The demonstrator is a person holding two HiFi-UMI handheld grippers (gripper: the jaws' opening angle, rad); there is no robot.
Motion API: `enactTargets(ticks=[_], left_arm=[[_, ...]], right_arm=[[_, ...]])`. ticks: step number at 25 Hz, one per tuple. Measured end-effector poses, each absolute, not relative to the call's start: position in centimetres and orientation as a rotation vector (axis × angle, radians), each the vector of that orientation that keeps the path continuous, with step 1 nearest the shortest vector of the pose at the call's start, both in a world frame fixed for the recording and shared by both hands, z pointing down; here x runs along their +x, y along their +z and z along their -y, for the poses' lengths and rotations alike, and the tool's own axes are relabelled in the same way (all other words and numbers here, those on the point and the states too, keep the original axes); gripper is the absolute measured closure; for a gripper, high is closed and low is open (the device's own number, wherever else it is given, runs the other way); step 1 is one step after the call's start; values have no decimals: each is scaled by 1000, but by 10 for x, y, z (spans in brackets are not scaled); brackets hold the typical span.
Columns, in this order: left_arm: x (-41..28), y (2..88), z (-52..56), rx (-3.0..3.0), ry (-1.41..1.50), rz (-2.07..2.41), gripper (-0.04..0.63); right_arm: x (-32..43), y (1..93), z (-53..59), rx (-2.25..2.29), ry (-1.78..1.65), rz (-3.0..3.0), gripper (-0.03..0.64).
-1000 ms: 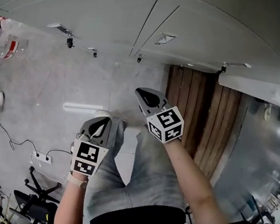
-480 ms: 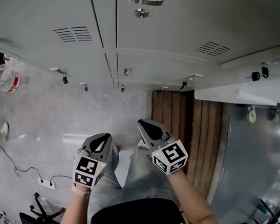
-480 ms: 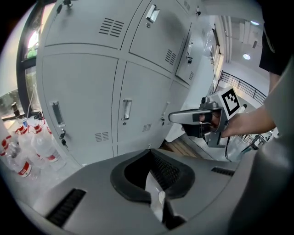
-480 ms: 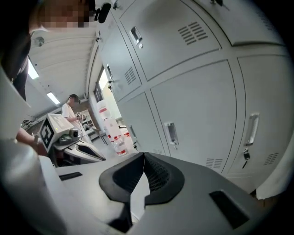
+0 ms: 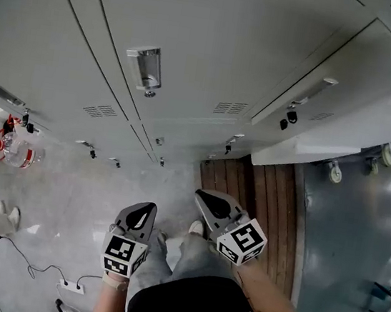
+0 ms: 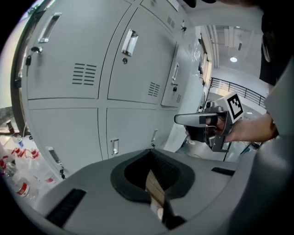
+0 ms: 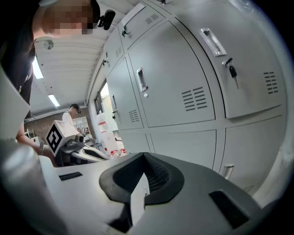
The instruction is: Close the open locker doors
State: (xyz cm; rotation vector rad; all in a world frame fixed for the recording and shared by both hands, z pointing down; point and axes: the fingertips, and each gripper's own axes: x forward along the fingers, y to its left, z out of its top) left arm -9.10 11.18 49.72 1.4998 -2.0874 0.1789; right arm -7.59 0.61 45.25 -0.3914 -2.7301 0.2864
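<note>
Left gripper is clenched with nothing in it. Its own view shows the two jaws pressed together and nothing between them. Same deal with the right gripper: jaws closed, empty. Both are held out in front of the person, side by side but apart, pointing at the grey lockers and touching none of them.

The open locker door is off to the right in the head view. It's swung out from the row, with a key hanging at its edge, and it sits beyond the right gripper, well clear of it. In the left gripper view the same door shows angled out from the flat front of the others.

The rest of the doors ahead look flush. One right in front has a metal handle with a lock just under it, and in the right gripper view another has a key dangling from its lock.

Down on the floor there's a bundle of water bottles on the left by the lockers, a wooden floor strip under the right gripper, and a power strip near the bottom edge.
</note>
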Motion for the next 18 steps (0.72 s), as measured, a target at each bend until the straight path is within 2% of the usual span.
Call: enactTargets(ticks=[18], left_arm=[[-103, 336, -64, 1735, 151, 2332, 577]], right_arm=[[-57, 299, 20, -302, 159, 2980, 589]])
